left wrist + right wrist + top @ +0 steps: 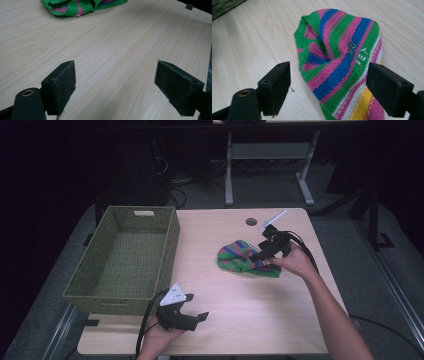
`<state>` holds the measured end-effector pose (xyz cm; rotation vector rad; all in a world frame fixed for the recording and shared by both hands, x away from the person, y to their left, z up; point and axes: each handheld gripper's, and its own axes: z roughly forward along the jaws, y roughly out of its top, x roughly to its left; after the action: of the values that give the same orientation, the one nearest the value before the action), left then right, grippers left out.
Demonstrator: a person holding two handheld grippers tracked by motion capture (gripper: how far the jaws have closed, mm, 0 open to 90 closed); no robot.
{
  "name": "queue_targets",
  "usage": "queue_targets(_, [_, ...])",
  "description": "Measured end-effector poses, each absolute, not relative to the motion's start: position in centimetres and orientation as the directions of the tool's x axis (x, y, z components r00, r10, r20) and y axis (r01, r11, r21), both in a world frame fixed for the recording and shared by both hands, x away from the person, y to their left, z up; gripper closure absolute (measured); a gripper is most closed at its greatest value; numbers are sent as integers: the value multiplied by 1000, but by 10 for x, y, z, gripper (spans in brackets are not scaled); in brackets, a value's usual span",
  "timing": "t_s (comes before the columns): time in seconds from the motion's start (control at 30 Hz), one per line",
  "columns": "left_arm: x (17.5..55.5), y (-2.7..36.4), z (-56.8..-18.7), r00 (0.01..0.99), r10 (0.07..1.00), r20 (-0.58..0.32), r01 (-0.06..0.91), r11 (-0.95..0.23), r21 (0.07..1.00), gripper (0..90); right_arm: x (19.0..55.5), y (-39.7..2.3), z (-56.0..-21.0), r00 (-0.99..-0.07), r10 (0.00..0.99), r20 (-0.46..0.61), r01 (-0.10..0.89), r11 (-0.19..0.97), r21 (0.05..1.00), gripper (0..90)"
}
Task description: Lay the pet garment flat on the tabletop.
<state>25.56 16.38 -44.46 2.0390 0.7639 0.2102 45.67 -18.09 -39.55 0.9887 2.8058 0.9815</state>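
Two black two-jaw grippers are under my hands, one each. My right gripper (327, 87) has its jaws spread wide with nothing clamped; in the right gripper view they straddle the near end of one knitted cloth striped in green, pink, blue, white and yellow (342, 62), which lies crumpled between and beyond the pads. I cannot tell whether either pad touches the knit. In the high view that right gripper (261, 254) sits over the right edge of the cloth (239, 257), on the right-centre of the light wooden table (220, 320), and my right hand (295, 262) holds it from the right.

My left gripper (115, 85) is also gaping wide and holds nothing; its jaws frame bare wood, with the cloth (80, 6) well apart at the far edge of the left gripper view. From above, the left gripper (192, 312) hangs at the near left of the table, its grey three-cornered plate (175, 296) on top, just beside the near right corner of one olive-green woven rectangular basket (85, 287). The basket stands at the table's left edge and looks hollow inside. One small round dark hole (251, 222) marks the far side of the tabletop, beyond the cloth. Between the two grippers lies open wood. Past the table stand white desk legs (229, 170) on a dark floor.
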Motion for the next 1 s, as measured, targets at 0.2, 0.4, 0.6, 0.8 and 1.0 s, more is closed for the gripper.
queue_targets(0.2, [256, 163, -445, 794, 591, -146, 436, -385, 813, 167, 465, -177, -406, -785, 589, 195, 584, 595, 552, 199])
queue_targets(0.4, [256, 165, -445, 792, 593, -146, 436, -384, 814, 168, 472, -172, -419, -773, 604, 193, 605, 610, 512, 197])
queue_targets(0.6, [256, 163, -445, 796, 586, -151, 437, -385, 813, 172, 475, -164, -432, -763, 626, 162, 617, 632, 468, 219])
queue_targets(0.8, [256, 163, -446, 804, 571, -167, 441, -384, 811, 182, 477, -156, -446, -744, 658, 115, 638, 648, 417, 252])
queue_targets(1.0, [255, 163, -445, 800, 574, -172, 442, -371, 817, 182, 475, -150, -446, -753, 657, 40, 615, 680, 398, 326])
